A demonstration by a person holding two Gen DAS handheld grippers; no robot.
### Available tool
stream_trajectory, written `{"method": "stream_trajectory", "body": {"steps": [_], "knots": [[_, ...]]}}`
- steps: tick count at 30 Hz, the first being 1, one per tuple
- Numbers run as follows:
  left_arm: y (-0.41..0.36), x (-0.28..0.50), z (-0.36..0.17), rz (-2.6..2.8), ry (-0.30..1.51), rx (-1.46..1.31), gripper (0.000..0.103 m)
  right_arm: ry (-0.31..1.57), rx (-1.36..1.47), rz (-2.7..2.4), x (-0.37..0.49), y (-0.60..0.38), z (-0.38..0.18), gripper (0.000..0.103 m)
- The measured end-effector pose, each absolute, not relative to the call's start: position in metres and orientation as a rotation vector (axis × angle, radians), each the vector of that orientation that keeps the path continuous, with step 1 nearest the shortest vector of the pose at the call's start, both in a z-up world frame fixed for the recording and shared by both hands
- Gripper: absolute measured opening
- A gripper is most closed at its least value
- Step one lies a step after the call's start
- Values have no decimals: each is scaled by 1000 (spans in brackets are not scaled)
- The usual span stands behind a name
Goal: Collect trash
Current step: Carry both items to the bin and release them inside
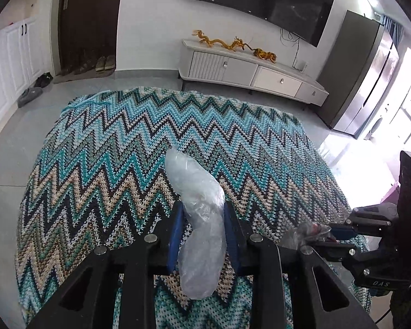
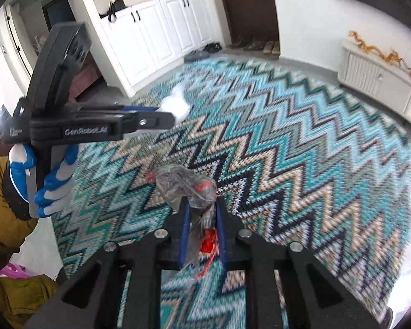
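**Left wrist view and right wrist view: both grippers loaded with plastic trash above the rug**

Left wrist view: the left gripper has its jaws drawn in against a long roll of clear plastic film, pinched near its middle, so one end juts forward past the fingertips and the other hangs back toward the camera. Right wrist view: the right gripper has its jaws nearly together on a crumpled clear wrapper with red print, a bunched end ahead of the tips and a red-streaked tail trailing between the blue pads. Both pieces are held clear of the zigzag rug. A gloved hand grips the left tool's handle. Beyond the rug lie grey floor tiles, a white TV cabinet, a wall-mounted television and shoes by the door. No bin or bag is identifiable in either view.

Risks, as judged: slick film may creep out of either pinch, since each grip is narrow and much of the piece hangs free. A quick swing could shake the wrapper's loose tail free. The two tools sit near each other, so a careless turn might knock one load loose.
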State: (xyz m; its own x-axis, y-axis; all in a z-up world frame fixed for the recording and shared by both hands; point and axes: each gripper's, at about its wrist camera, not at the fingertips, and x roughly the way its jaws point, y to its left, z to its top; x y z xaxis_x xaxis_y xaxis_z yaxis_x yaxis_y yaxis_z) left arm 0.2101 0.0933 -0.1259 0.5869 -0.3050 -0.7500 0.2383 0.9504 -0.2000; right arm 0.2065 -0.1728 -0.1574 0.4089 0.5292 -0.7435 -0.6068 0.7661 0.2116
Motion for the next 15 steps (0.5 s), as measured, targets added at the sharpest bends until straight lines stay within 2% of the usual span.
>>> {"method": "stream_trajectory", "body": {"steps": [15], "knots": [[18, 106, -20, -436, 638, 68, 27, 652, -15, 456, 99, -268, -63, 16]]}}
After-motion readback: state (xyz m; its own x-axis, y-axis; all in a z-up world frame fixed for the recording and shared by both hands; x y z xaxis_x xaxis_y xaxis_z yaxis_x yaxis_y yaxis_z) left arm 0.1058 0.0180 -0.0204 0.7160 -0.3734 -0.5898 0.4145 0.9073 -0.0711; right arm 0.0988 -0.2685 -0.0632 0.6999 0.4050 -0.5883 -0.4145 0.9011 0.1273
